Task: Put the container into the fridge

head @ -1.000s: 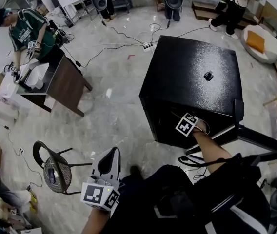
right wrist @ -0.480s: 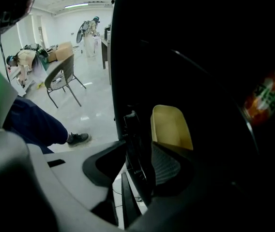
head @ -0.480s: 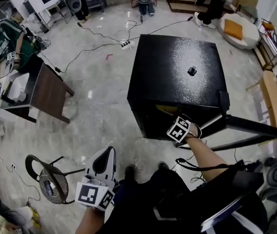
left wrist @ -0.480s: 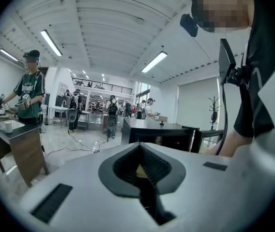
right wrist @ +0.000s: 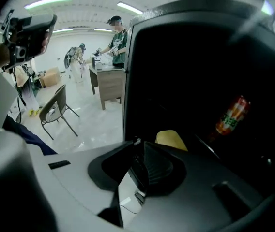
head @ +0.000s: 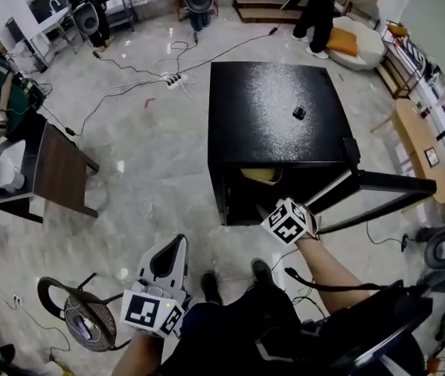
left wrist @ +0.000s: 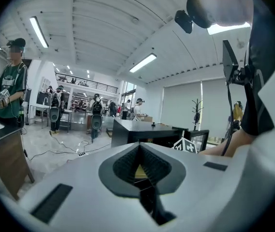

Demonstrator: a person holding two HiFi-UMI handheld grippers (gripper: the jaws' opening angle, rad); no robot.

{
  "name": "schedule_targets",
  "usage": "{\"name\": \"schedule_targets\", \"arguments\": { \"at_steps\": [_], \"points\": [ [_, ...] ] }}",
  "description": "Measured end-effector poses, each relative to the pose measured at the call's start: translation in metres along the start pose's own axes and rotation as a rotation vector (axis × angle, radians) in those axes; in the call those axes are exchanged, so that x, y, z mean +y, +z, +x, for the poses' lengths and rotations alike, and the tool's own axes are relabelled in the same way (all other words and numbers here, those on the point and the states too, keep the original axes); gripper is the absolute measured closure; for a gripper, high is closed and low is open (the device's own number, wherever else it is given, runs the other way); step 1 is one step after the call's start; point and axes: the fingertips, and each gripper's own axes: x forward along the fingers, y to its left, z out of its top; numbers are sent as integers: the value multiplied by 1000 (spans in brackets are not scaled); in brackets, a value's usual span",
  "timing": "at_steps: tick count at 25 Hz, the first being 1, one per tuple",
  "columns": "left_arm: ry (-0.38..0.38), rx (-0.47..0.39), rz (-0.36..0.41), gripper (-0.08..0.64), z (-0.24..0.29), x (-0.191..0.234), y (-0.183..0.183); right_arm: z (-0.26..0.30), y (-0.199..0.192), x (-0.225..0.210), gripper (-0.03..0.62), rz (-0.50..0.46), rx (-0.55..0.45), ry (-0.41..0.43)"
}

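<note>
Two grippers face a black, boxy fridge (head: 273, 108) with a glossy speckled top and its door swung open. The yellow container (right wrist: 170, 139), smooth and rounded, lies inside the fridge just behind the front edge; its long axis cannot be told. Right gripper (right wrist: 137, 146), at the fridge's opening: jaws have just been closing, narrowly apart, empty. Left gripper (left wrist: 139, 151), well back from the fridge: jaws together, empty.

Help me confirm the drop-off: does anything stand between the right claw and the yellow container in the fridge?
Nothing visible does. The yellow container sits inside the open fridge, just beyond the right claw, whose jaws have just been closing on nothing.
</note>
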Motion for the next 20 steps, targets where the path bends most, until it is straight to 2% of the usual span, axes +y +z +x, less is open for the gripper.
{"name": "schedule_targets", "arguments": {
  "at_steps": [3, 6, 12, 17, 20],
  "points": [
    [-63, -3, 17, 552, 1, 1, 1, -22, 14, 3, 521, 56, -46, -49],
    [-88, -16, 37, 552, 0, 9, 6, -42, 32, 12, 532, 107, -103, -72],
    [-156, -22, 30, 552, 9, 19, 11, -100, 63, 20, 550, 176, -224, -172],
    [-196, -28, 40, 552, 17, 15, 9, -154, 73, 28, 565, 274, -343, -252],
    [-195, -23, 15, 552, 19, 15, 6, -182, 79, 36, 571, 312, -405, -294]
  ]
}}
